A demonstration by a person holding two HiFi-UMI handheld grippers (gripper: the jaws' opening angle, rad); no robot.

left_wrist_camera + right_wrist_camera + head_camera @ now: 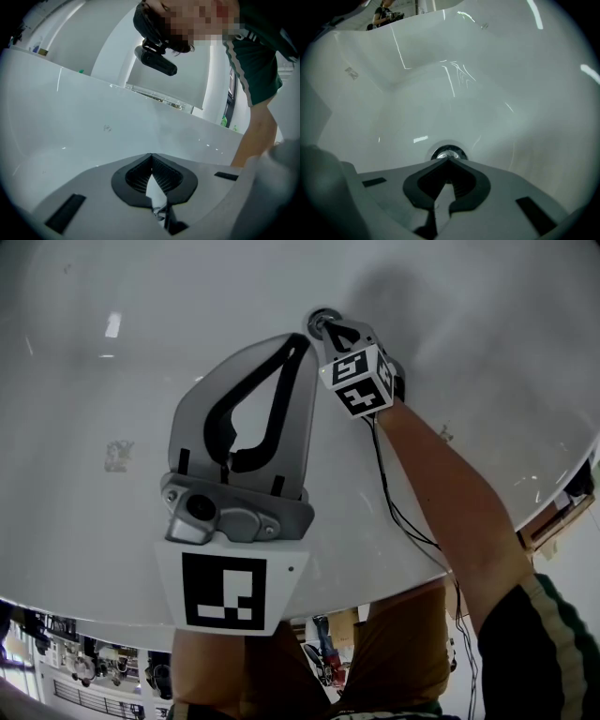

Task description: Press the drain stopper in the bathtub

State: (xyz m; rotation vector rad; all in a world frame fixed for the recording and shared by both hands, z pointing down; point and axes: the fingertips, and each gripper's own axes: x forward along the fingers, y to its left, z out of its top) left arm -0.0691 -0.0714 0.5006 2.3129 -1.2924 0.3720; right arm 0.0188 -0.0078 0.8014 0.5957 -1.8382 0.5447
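Observation:
The round chrome drain stopper [322, 321] sits in the floor of the white bathtub [112, 381]. My right gripper [335, 331] is shut, its closed tips right at the stopper; whether they touch it I cannot tell. In the right gripper view the drain stopper [448, 153] shows just beyond the meeting tips of my right gripper [448, 159]. My left gripper [302, 341] hangs above the tub near the camera, jaws shut with nothing between them. The left gripper view has my left gripper [151, 155] pointing at the tub's far wall [117, 131].
The tub's near rim [403, 582] curves across the bottom of the head view. A black cable [398, 512] runs along the person's right forearm [450, 493]. Shelves with small items [84, 662] stand on the floor beyond the rim.

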